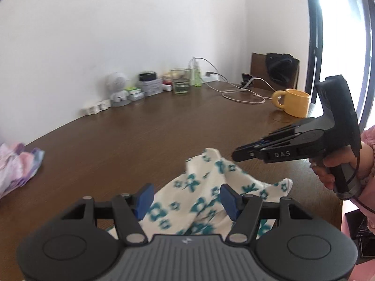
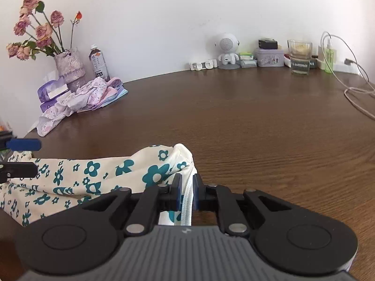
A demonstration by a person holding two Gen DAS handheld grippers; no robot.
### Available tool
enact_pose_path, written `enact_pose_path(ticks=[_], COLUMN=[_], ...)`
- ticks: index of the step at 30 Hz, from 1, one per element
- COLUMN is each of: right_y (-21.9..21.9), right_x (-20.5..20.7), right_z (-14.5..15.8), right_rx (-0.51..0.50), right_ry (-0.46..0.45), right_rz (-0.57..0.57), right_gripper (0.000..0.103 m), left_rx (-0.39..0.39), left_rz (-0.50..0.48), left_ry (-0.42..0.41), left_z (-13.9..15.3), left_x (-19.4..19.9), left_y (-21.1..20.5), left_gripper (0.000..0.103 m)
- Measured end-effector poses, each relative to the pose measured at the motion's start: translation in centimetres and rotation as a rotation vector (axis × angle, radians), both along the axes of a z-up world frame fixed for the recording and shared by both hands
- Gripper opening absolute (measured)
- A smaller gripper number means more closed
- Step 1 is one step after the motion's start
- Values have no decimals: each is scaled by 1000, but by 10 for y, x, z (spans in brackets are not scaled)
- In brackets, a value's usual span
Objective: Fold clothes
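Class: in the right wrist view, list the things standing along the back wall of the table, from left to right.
Flower vase → bottle → white speaker figure → tin → glass → green spray bottle.

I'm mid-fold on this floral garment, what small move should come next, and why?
Probably close the left gripper on the floral garment: it is open with cloth between its pads, while the right gripper already pinches the white hem.
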State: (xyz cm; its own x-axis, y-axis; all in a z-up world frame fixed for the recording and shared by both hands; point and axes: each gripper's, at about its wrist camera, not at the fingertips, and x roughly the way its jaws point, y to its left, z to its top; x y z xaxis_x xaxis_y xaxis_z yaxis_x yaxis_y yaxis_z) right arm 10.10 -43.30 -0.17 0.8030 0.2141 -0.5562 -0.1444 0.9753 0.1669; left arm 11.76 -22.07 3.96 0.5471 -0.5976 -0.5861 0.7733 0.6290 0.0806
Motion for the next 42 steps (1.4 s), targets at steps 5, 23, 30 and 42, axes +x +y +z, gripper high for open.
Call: enact_pose_path(ticks=[5,23,30,42], right_y=[-15,5,5,37], right_x=[-2,47,62,64], right_z=[7,21,32,19], right_rx=[-60,-330,-426,-642], right_ry=[-38,-73,-49,-53], right_rz=[77,575,729,994], right_gripper=[10,36,36,21], left_rx=[141,280,363,465], left_rz=[0,-13,-52,-90], left_ry=[-44,-150,-254,-366], left_z=[-36,-40,-48,-58], left_x=[14,8,-5,-25], left_y=[-77,-71,-81,-90], left_gripper=[46,3,2,1])
